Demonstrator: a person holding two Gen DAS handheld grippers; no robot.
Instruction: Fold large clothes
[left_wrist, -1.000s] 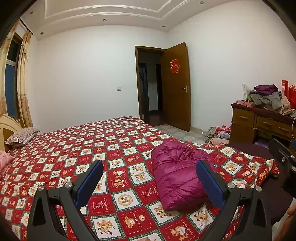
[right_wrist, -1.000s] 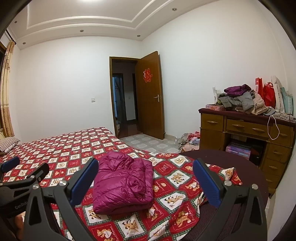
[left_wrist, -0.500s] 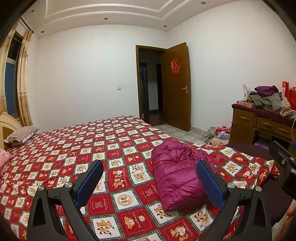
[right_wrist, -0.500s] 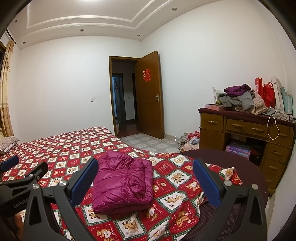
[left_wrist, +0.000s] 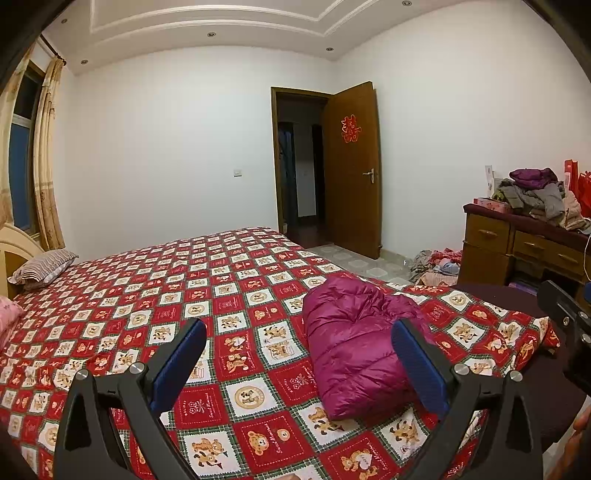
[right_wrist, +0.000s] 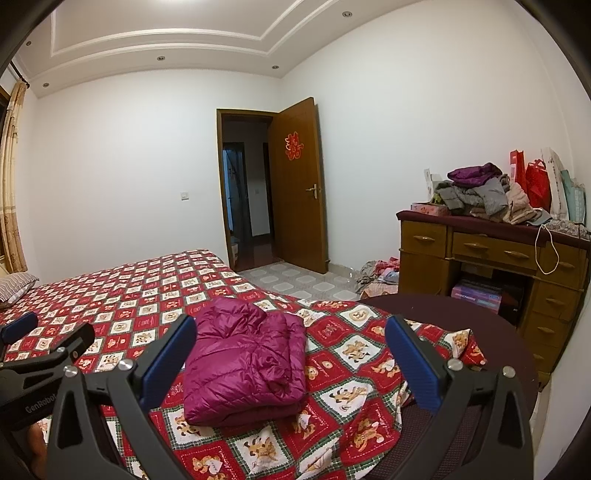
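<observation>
Almost nothing has moved over the last second: both views show the same framing, with only a slight drift of the left camera, and the purple down jacket (left_wrist: 354, 347) lies just where it lay before. It sits as a compact, roughly rectangular bundle on the red checked bedspread (left_wrist: 207, 295), near the foot corner of the bed, at about 1 o'clock in the left wrist view and at about 12 o'clock, slightly left of centre, in the right wrist view (right_wrist: 247, 354). The left gripper (left_wrist: 299, 354) stands with its jaws spread wide and nothing between them; the right gripper (right_wrist: 291, 354) is likewise wide apart and holds nothing. Both hover above the bedspread, apart from the jacket, with the left tool's body visible at 9 o'clock in the right view. Judging by the layered edges and tucked shape, the folding of this garment looks finished, and the tools appear to be drawn back from it. What is left is less clear: a heap of clothes (right_wrist: 480, 195) sits on the wooden dresser (right_wrist: 491, 254) at 2 o'clock, and another small pile of clothes (right_wrist: 376, 275) lies on the floor beside it, so further garments may be waiting, though nothing shows whether they belong to the task.
</observation>
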